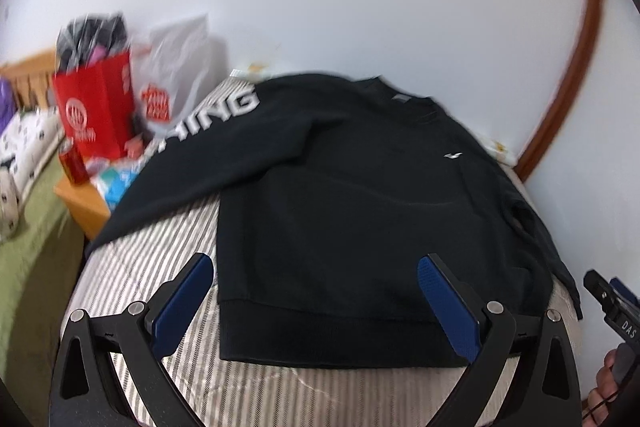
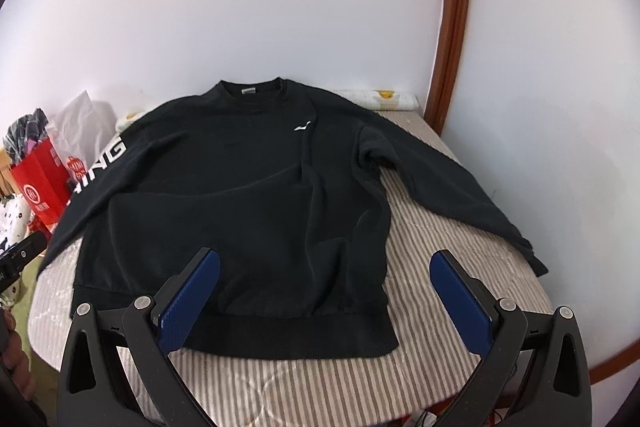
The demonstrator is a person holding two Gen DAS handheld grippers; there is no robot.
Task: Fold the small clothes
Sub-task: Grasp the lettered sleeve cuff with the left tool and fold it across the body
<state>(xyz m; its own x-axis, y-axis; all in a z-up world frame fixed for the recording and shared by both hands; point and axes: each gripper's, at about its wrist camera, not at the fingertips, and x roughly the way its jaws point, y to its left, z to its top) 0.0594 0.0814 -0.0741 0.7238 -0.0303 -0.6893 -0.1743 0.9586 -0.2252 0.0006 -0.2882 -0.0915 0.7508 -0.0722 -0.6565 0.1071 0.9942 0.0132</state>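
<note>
A black sweatshirt [image 2: 248,187] lies face up and spread flat on a striped mattress [image 2: 432,291], collar toward the white wall, hem nearest the grippers, both sleeves out to the sides. White lettering runs along its left sleeve. The left gripper [image 1: 316,303] hovers above the hem, jaws wide apart, holding nothing. The right gripper [image 2: 326,301] hovers above the hem likewise, jaws wide apart and empty. At the far left, a red paper bag [image 1: 96,111] stands upright, stuffed with dark clothing at its mouth. Beside it sits a white plastic bag [image 1: 180,67]; contents cannot be told. A red can [image 1: 74,163] stands just in front of the red bag.
</note>
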